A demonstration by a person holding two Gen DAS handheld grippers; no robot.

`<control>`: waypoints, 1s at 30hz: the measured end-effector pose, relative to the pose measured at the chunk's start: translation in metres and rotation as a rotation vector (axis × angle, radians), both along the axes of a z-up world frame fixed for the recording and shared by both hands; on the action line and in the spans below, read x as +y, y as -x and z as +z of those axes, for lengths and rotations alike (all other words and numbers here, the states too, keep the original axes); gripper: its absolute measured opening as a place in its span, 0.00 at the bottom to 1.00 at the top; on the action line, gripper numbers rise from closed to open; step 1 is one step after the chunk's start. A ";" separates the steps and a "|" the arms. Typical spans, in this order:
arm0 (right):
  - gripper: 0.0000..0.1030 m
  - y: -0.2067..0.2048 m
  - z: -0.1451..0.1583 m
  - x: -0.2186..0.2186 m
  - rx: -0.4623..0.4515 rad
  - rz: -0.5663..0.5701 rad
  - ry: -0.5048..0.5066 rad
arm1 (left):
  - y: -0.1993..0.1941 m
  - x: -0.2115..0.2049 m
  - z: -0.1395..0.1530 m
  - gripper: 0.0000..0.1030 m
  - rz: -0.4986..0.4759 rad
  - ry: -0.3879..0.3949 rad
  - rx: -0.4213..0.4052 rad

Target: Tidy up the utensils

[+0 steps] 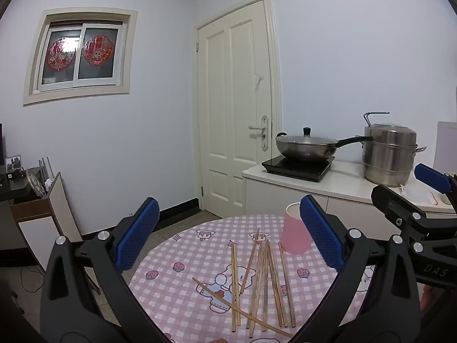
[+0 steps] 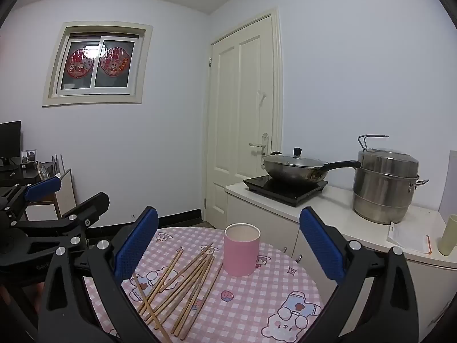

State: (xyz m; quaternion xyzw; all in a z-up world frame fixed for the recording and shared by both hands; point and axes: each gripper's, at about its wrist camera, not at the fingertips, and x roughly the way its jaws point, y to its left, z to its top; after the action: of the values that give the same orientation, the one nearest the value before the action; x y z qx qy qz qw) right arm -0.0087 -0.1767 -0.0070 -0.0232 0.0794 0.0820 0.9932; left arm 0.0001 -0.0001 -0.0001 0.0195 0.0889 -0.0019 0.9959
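Several wooden chopsticks (image 1: 262, 283) lie loose in a heap on a round table with a pink checked cloth (image 1: 182, 294). A pink paper cup (image 1: 294, 233) stands upright just beyond them, empty as far as its mouth shows in the right wrist view (image 2: 241, 253). My left gripper (image 1: 228, 237) is open and empty, held above the near side of the chopsticks. My right gripper (image 2: 228, 245) is open and empty, above the table with the chopsticks (image 2: 182, 283) to its lower left and the cup between its fingers in view.
A white counter (image 2: 337, 208) behind the table holds an induction hob with a lidded wok (image 2: 294, 167), a steel steamer pot (image 2: 384, 188), a paper and a pale cup (image 2: 448, 234). A white door (image 1: 237, 108) is behind. A dark desk (image 1: 17, 188) stands at the left.
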 end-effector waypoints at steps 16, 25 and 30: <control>0.93 0.002 -0.002 -0.003 -0.003 -0.003 0.001 | -0.001 -0.002 -0.002 0.94 0.000 0.000 0.004; 0.93 0.002 -0.003 -0.002 -0.003 -0.002 0.002 | -0.002 -0.001 -0.003 0.94 -0.001 0.001 0.003; 0.93 0.005 0.003 0.001 -0.005 -0.003 0.004 | 0.002 -0.003 -0.001 0.94 -0.001 0.001 0.004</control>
State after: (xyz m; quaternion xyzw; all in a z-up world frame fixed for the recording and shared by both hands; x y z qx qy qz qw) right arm -0.0140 -0.1754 -0.0043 -0.0252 0.0774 0.0801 0.9935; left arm -0.0022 -0.0031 -0.0008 0.0192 0.0907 -0.0024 0.9957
